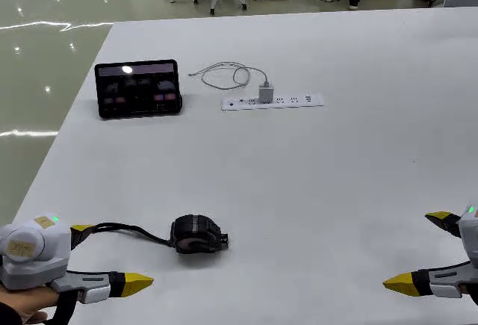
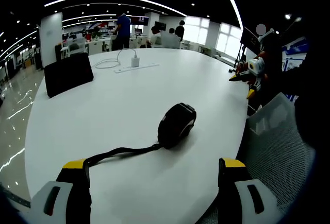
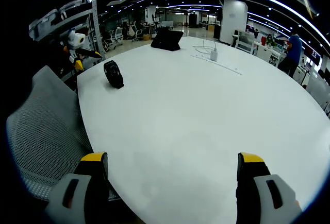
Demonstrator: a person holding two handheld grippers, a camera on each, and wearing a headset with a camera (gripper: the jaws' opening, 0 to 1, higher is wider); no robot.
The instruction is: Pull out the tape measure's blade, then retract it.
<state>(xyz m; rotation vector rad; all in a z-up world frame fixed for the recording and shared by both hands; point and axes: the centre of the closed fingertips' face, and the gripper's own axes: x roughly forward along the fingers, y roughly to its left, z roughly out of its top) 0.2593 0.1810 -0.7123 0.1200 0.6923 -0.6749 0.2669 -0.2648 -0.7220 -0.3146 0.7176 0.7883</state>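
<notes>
Work has yet to start, we judge: tape measure (image 1: 198, 235) lies untouched on the tabletop (image 1: 299, 175), blade in, near our left gripper (image 1: 113, 255); right gripper (image 1: 412, 250) well apart; both jaws wide, empty.

Black tape measure (image 1: 198, 235), compact, retracted, lying on white table (image 1: 314, 183) close to edge nearest me, left of middle. Its black strap (image 1: 123, 229) trails toward left edge.

Lower left, our left gripper (image 1: 112, 256): pale grey body, black jaws, yellow tips, green light. Lower right, our right gripper (image 1: 416, 250) matches.
</notes>
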